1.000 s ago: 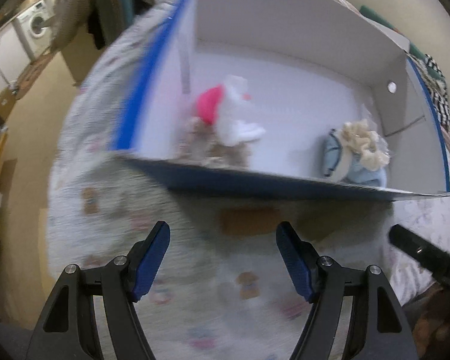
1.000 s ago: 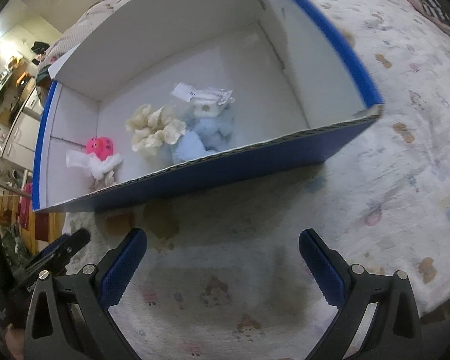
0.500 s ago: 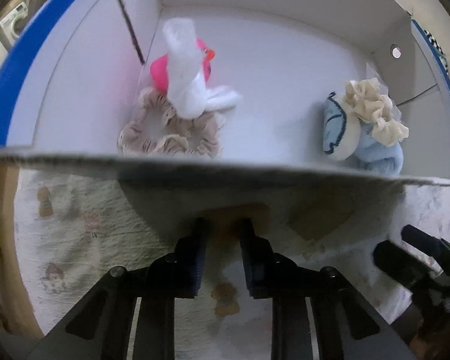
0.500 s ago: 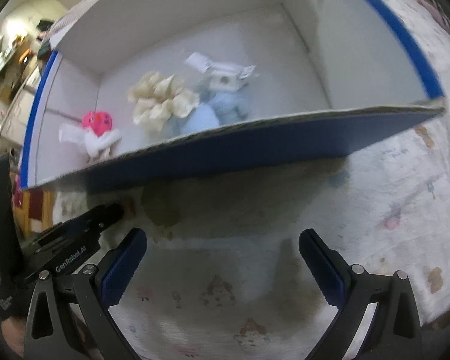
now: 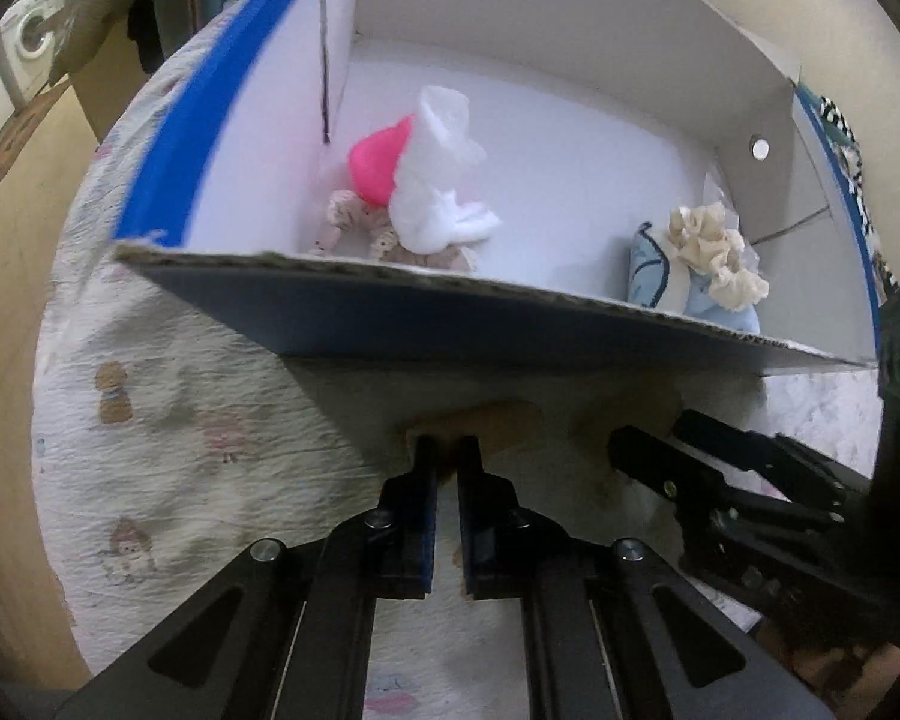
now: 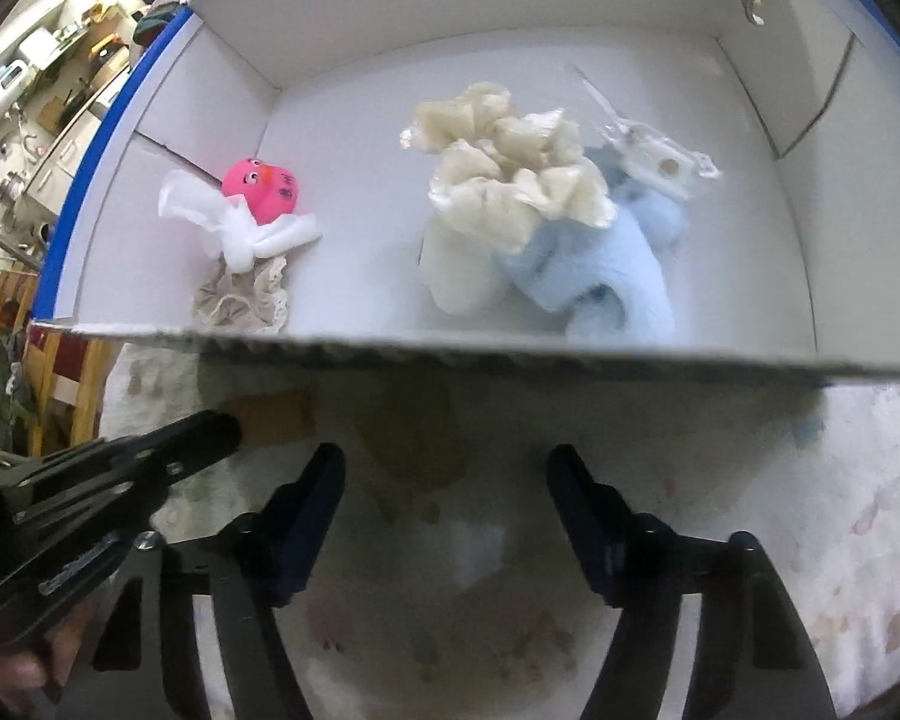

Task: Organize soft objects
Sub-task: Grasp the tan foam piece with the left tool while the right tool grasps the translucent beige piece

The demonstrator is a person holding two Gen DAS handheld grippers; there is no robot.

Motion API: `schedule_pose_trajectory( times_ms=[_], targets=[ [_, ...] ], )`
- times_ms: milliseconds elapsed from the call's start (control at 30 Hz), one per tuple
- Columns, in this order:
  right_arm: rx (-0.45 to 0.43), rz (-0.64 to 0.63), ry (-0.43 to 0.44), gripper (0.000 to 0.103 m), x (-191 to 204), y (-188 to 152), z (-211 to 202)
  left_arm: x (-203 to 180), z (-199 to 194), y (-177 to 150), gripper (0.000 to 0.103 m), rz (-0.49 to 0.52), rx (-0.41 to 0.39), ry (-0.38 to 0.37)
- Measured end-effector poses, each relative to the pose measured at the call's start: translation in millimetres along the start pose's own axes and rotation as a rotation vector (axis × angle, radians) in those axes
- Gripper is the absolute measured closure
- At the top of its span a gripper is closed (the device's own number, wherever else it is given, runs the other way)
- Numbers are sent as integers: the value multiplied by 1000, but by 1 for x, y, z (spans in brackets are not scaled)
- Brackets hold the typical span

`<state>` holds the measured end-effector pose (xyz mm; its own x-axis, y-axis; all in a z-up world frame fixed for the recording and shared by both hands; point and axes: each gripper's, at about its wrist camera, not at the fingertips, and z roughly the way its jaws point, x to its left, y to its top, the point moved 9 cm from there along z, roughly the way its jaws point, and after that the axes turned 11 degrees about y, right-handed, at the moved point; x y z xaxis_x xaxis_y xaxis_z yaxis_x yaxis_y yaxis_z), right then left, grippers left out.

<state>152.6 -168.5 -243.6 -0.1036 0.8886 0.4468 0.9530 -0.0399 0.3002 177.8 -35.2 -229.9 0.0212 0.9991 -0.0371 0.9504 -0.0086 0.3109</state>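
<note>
A white cardboard box with blue outer walls [image 5: 426,312] [image 6: 510,357] stands on a patterned bedspread [image 5: 198,420]. Inside at the left lie a pink toy [image 5: 378,165] [image 6: 261,186], a white cloth [image 5: 438,180] [image 6: 240,234] and a beige lace scrunchie [image 6: 243,300]. At the right lie a cream scrunchie [image 5: 714,255] [image 6: 510,174] and light blue plush pieces [image 5: 720,309] [image 6: 606,276]. My left gripper [image 5: 447,456] is shut and empty just before the box's near wall. My right gripper [image 6: 447,474] is open and empty before the same wall.
A brown patch [image 5: 480,426] [image 6: 270,414] marks the bedspread near the left fingertips. The right gripper shows in the left wrist view [image 5: 720,480]; the left one shows in the right wrist view [image 6: 120,468]. A washing machine [image 5: 27,42] and shelves [image 6: 42,102] stand beyond the bed.
My left gripper has closed from wide open to shut. My right gripper has moved closer to the box wall, with its fingers drawn closer together.
</note>
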Motion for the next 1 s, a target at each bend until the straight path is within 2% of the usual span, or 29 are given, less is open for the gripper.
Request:
schedule_pose_trajectory(
  times_ms=[67, 100, 133, 200, 333, 500, 633, 1000],
  targets=[
    [-2, -4, -13, 53, 1, 2, 3, 1, -1, 1, 97, -5, -2, -4],
    [-5, 0, -13, 65, 1, 4, 5, 0, -2, 1, 97, 3, -6, 1],
    [-10, 3, -10, 70, 2, 5, 6, 2, -3, 2, 97, 10, -12, 3],
    [-12, 0, 16, 87, 5, 7, 9, -6, -5, 2, 97, 30, -28, 11],
    [-19, -41, 26, 89, 13, 5, 6, -12, -9, -3, 98, 37, -32, 1],
    [-45, -52, 68, 89, 20, 5, -9, 7, -24, -10, 99, 15, -49, -5],
    [-64, -43, 83, 89, 17, 1, -24, 8, -33, -10, 99, 9, -60, 1],
    [-87, -98, 64, 89, 33, -16, -49, 13, -81, -24, 99, 39, -168, 56]
  ],
)
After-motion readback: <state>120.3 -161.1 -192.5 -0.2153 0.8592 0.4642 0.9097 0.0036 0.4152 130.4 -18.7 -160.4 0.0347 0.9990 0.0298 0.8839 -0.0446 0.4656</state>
